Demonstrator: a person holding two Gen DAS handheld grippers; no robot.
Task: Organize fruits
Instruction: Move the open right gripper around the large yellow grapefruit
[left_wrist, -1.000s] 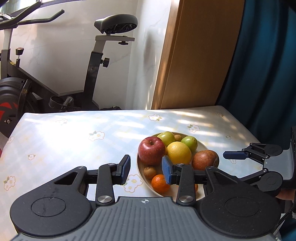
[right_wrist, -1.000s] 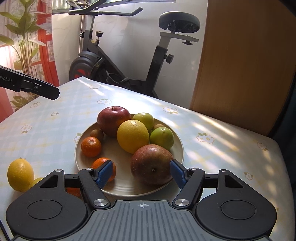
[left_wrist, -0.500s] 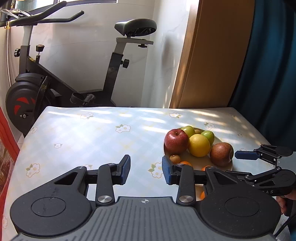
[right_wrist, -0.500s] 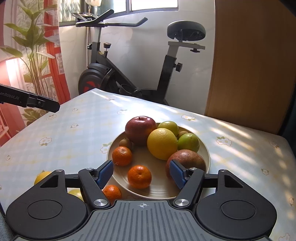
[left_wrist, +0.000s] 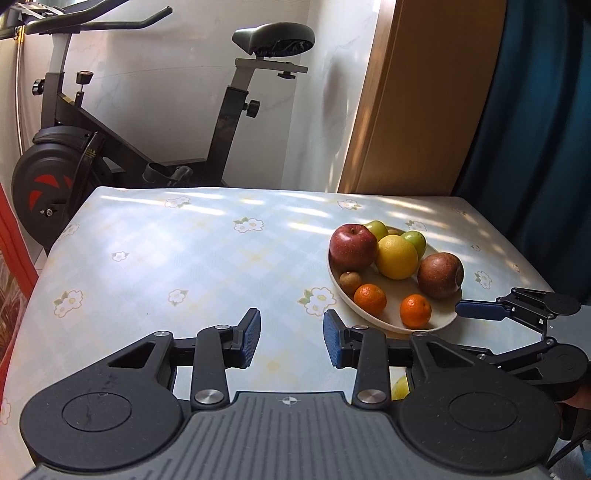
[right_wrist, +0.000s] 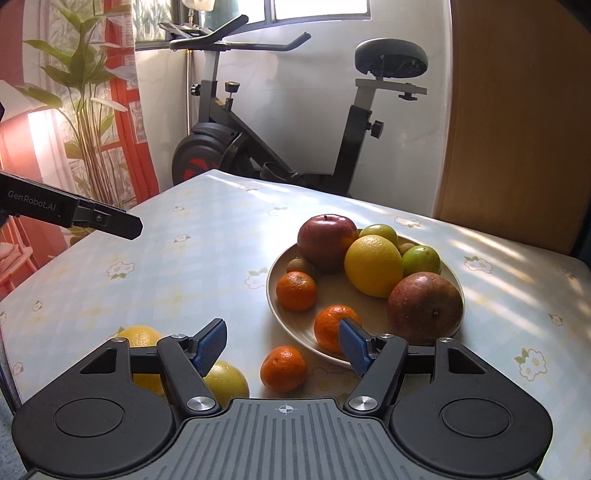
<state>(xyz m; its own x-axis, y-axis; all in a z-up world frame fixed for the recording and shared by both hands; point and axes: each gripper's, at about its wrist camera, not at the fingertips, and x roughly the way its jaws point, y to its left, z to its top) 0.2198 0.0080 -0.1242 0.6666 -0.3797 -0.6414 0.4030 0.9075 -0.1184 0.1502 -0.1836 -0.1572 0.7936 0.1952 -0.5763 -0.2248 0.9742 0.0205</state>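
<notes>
Right wrist view: right gripper (right_wrist: 282, 345), jaws spread and holding nothing, is hovering over a loose mandarin (right_wrist: 283, 368) just beside the plate (right_wrist: 273, 288), likely lining up. Left gripper (left_wrist: 291, 338), also parted and empty, is waiting over bare tablecloth (left_wrist: 166, 251).

- The left gripper (left_wrist: 291, 338) has a matte black body with two big round housings, and each housing has a flat circular disc on its top.
- Its fingers (left_wrist: 207, 363) are black angular links with triangular cut-outs and silver round screws at the pivots.
- The pads (left_wrist: 252, 338) are blue with a fine ribbed texture.
- A grey ribbed plate with a small crosshair mark sits between the housings.
- The right gripper (right_wrist: 282, 346) has the same build and colours.
- White letters "GenRobot.AI" are printed on the side of the left gripper in the right wrist view.
</notes>
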